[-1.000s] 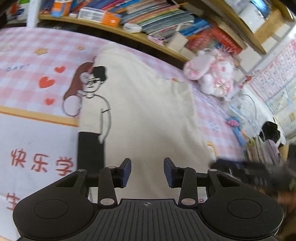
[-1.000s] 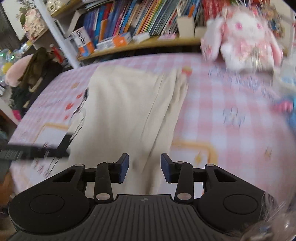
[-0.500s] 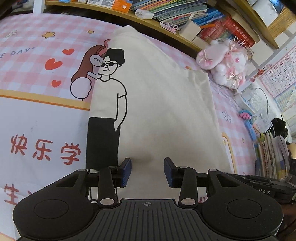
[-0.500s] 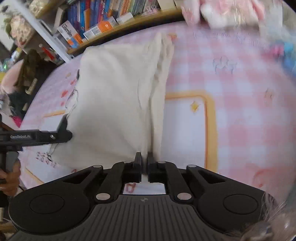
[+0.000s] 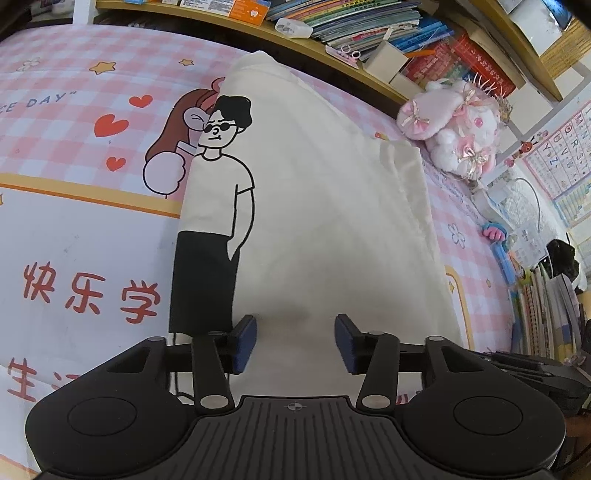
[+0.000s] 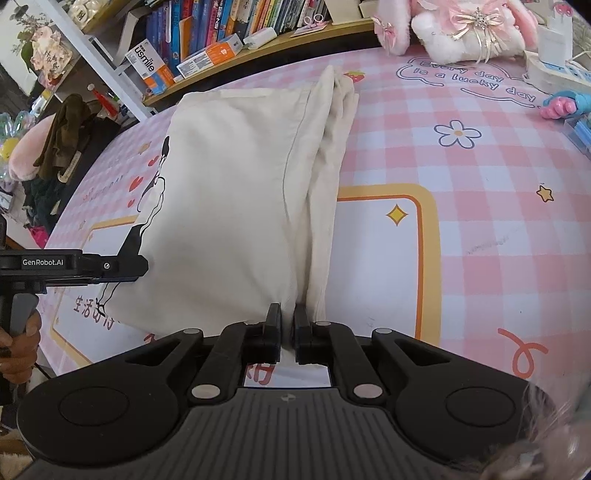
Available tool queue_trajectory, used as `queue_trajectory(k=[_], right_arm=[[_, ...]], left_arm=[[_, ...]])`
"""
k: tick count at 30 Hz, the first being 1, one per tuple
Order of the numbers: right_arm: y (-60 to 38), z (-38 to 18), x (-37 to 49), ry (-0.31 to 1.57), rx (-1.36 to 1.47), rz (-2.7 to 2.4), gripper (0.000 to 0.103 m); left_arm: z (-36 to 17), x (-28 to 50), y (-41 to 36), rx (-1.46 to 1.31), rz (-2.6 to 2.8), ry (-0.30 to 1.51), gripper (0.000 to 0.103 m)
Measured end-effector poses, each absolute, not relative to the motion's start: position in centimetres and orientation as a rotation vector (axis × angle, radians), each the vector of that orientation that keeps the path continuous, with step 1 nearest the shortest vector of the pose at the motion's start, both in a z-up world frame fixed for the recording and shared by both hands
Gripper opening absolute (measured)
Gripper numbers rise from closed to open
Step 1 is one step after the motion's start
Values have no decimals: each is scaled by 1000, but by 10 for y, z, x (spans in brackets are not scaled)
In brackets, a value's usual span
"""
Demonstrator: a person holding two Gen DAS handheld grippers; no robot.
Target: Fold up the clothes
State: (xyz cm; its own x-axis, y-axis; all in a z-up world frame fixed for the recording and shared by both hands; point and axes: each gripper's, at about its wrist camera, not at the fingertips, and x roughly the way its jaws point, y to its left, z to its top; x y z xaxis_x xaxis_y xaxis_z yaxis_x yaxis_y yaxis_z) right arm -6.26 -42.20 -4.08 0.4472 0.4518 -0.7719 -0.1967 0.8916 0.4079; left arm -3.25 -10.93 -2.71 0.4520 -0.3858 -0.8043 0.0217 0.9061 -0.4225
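Where the pink checked mat [image 6: 461,177] covers the table, item one is a cream shirt [image 5: 332,206], lying flat and lengthwise, folded to a long narrow shape, its far end close to the shelf [image 5: 332,55] of books [image 5: 369,26]. Print: a cartoon man in sunglasses, white top, black trousers, along the shirt's left edge in the left wrist view; the fold cuts the print off, and a brown-haired figure on the mat shows just beside it. Right edge: several layers of cloth gathered in long creases, seen in the right wrist view. Left gripper [image 5: 295,341]: jaws spread, having just been opening, blue pads over the shirt's near hem with cloth showing between them but neither pad pressing it; whether the tips touch the cloth cannot be told from this angle. Right gripper [image 6: 287,328]: jaws pressed together, pinching the near right corner of the shirt, where the creased layers run into the narrow gap between the fingers. Left gripper again, in the right wrist view [image 6: 122,264]: comes in level from the left, its tip at the shirt's near left edge beside the printed trousers; a hand [image 6: 16,354] grips its handle at the frame's edge. Other stock: pink plush rabbit [image 5: 458,136] on the mat's far right corner, well apart from the shirt; orange-and-white box [image 6: 149,68] on the shelf; alphabet poster [image 5: 561,162] on the wall.
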Motion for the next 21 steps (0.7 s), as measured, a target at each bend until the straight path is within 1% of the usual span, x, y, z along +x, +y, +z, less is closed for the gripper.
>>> queue_trajectory(k=[4, 9, 14, 15, 16, 17, 18, 19, 21], right_arm=[[-422, -40, -63, 1032, 273, 407, 5], [-422, -40, -63, 1033, 267, 407, 5], [-412, -28, -68, 1008, 197, 361, 7], [-409, -24, -69, 991, 171, 354, 10], [-406, -19, -70, 969, 148, 347, 17], [-403, -14, -70, 946, 126, 340, 33], [-401, -10, -70, 921, 108, 336, 40], [-399, -5, -70, 895, 92, 335, 42], [-394, 1, -70, 855, 63, 335, 42]], left_arm=[[-20, -36, -119, -317, -216, 1074, 53], [1, -51, -116, -280, -213, 989, 55], [13, -67, -108, -255, -162, 937, 66], [13, -69, -107, -243, -152, 937, 66], [12, -72, -106, -230, -143, 938, 67], [12, -74, -106, -219, -136, 942, 67], [11, -75, -106, -211, -130, 945, 67], [11, -77, -105, -208, -125, 941, 67], [13, -80, -103, -205, -113, 930, 67]])
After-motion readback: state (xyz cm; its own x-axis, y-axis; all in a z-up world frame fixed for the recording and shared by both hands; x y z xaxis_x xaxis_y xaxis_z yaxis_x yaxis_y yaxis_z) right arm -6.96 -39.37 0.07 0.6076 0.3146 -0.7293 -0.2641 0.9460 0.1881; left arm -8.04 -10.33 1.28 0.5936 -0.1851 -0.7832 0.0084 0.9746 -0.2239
